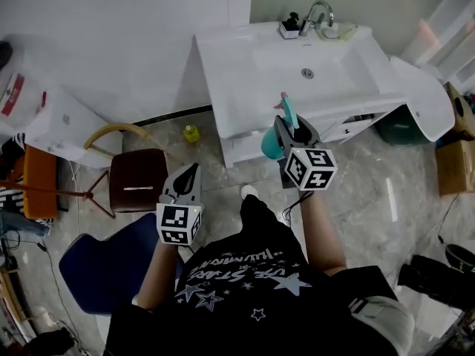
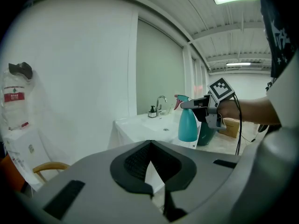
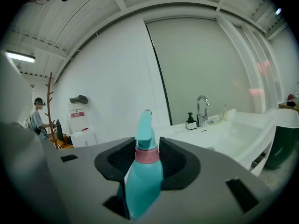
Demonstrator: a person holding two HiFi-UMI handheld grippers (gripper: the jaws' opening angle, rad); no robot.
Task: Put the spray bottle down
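Note:
A teal spray bottle (image 1: 272, 144) with a pink collar hangs upright in my right gripper (image 1: 291, 128), whose jaws are shut on its neck, just in front of the white sink (image 1: 245, 87). In the right gripper view the bottle (image 3: 144, 178) fills the gap between the pads (image 3: 174, 158), its nozzle pointing up. The left gripper view shows the same bottle (image 2: 188, 125) and the right gripper (image 2: 205, 107) off to the right. My left gripper (image 1: 191, 172) is lower left over the floor, jaws together and empty; its tips (image 2: 150, 146) meet.
The sink carries a faucet (image 1: 319, 12) and a soap bottle (image 1: 289, 27) at its back. A brown chair (image 1: 139, 179), a blue seat (image 1: 104, 262) and a yellow item (image 1: 191, 133) stand on the floor at left. A green bin (image 1: 401, 127) and a cardboard box (image 1: 453, 165) are at right.

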